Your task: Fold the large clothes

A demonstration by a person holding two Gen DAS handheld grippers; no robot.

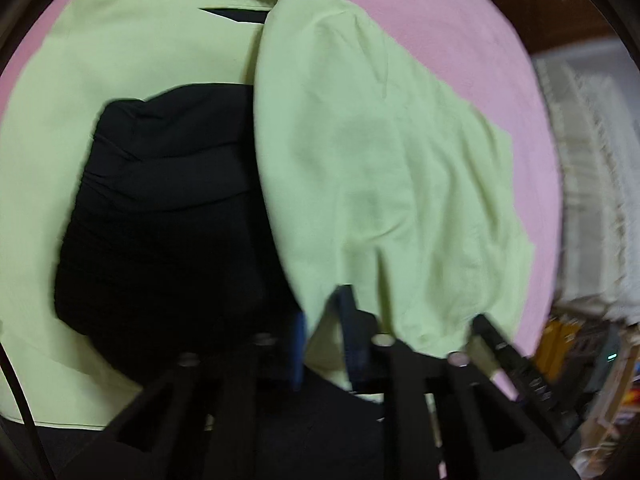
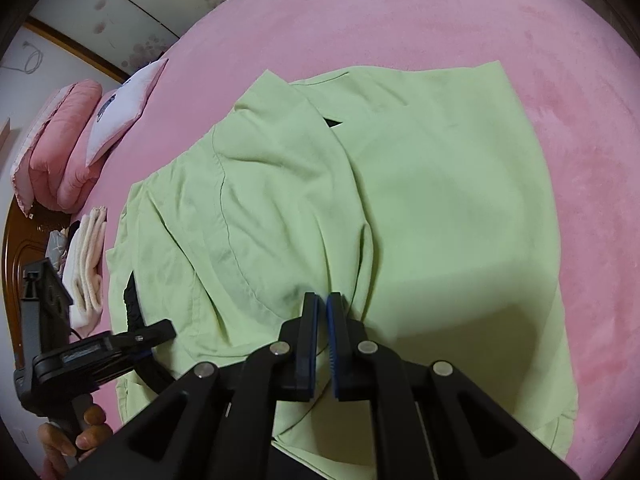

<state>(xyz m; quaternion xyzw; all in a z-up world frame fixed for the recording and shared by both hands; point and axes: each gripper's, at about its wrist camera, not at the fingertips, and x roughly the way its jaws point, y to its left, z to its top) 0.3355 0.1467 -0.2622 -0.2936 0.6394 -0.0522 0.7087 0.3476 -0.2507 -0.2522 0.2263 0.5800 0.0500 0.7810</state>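
A large light-green garment (image 2: pixel 440 208) with a black lining (image 1: pixel 172 216) lies spread on the pink bed (image 2: pixel 400 20). In the left wrist view my left gripper (image 1: pixel 326 320) is shut on a green flap (image 1: pixel 380 184) and holds it lifted over the garment, with the black lining showing to its left. In the right wrist view my right gripper (image 2: pixel 322 308) is shut on a raised fold of the green cloth (image 2: pixel 288 216). The left gripper also shows at the lower left of the right wrist view (image 2: pixel 152 336), at the garment's edge.
Pink pillows (image 2: pixel 60 148) and a white cushion (image 2: pixel 124 108) lie at the bed's far left. Folded cream towels (image 2: pixel 86 264) sit near the wooden headboard (image 2: pixel 16 256). A white curtain (image 1: pixel 588 168) and cluttered shelves (image 1: pixel 592 360) stand beyond the bed's right edge.
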